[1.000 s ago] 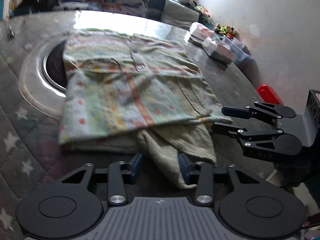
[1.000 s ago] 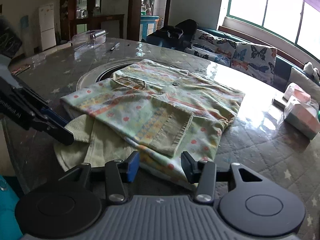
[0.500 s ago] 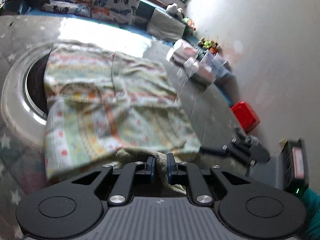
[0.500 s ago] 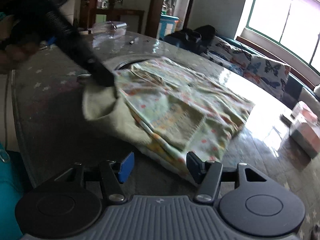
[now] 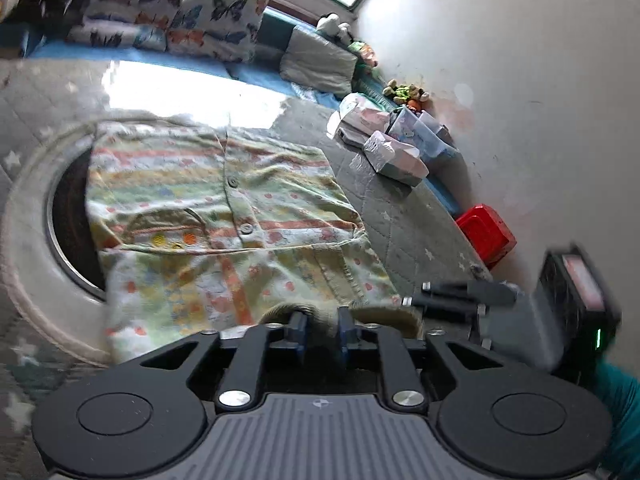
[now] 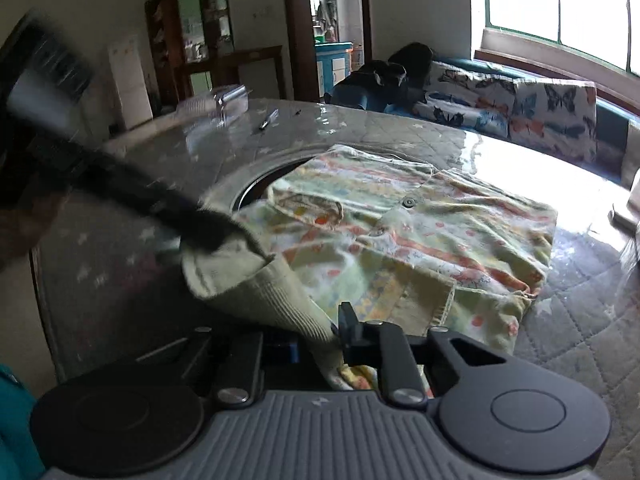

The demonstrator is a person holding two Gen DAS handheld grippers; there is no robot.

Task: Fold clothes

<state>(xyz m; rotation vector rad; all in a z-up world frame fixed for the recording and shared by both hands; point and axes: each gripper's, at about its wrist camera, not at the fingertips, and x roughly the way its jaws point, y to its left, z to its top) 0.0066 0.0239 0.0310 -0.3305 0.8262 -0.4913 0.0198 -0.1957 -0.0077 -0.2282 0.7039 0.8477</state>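
Observation:
A pale green cardigan (image 5: 224,208) with orange stripes, dots and buttons lies flat on the round quilted table (image 5: 412,232). Its beige ribbed hem (image 6: 256,284) is lifted off the table at the near edge. My left gripper (image 5: 322,320) is shut on this hem, and it shows blurred in the right wrist view (image 6: 200,232), pinching the hem's left corner. My right gripper (image 6: 320,336) is shut on the same hem further right, with cloth bunched between its fingers. It appears blurred in the left wrist view (image 5: 460,300), at the garment's right corner.
A glass turntable ring (image 5: 32,216) lies under the cardigan's far left part. Tissue packs (image 5: 392,156) sit at the table's right side, a red box (image 5: 486,236) below them. A pen (image 6: 268,119) and a clear box (image 6: 216,102) lie at the far edge. A butterfly-print sofa (image 5: 172,24) stands behind.
A second ago both grippers stood open at the hem. The left one shut on it first and rose; now the right is shut on it too, and the hem hangs lifted between them.

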